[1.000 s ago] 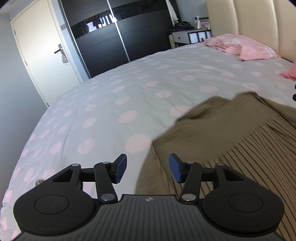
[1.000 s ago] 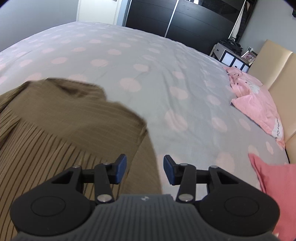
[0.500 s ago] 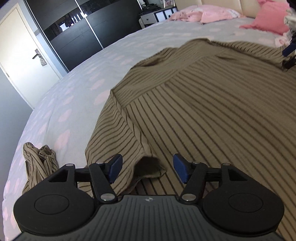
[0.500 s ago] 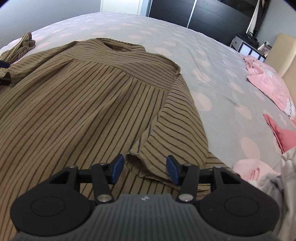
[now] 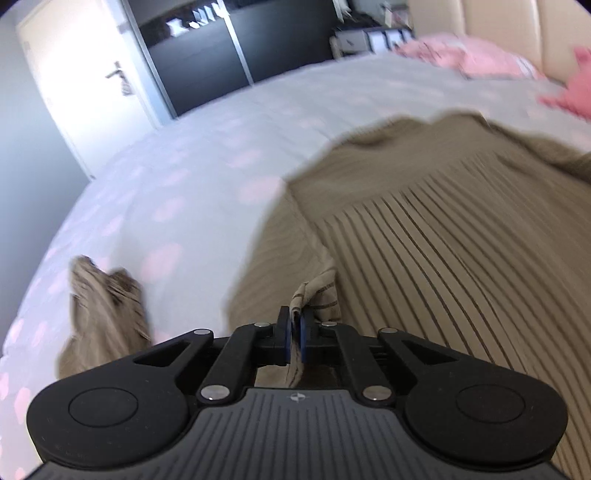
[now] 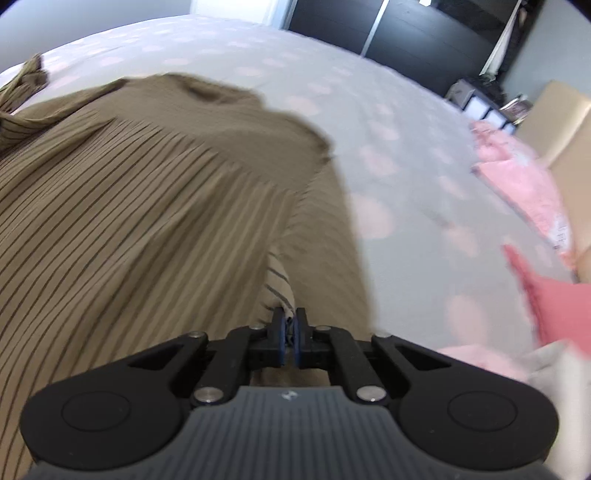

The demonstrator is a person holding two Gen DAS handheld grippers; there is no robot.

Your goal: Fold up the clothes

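Observation:
A brown striped shirt (image 5: 424,229) lies spread on the bed, collar end far from me. My left gripper (image 5: 294,325) is shut on a fold of the shirt's left edge near its sleeve. The shirt also shows in the right wrist view (image 6: 140,206). My right gripper (image 6: 290,326) is shut on a fold of the shirt's right edge by the other sleeve. Both views are motion-blurred. The cloth under each gripper body is hidden.
The bed has a grey cover with pink dots (image 5: 177,177). A second bunched brown striped garment (image 5: 103,306) lies at the left. Pink clothes (image 6: 517,184) and a coral garment (image 6: 546,299) lie at the right near the beige headboard (image 5: 509,26). A dark wardrobe (image 5: 229,51) stands behind.
Both grippers have closed from open onto the shirt's side edges. The cameras have tilted up and the cloth at each gripper is raised.

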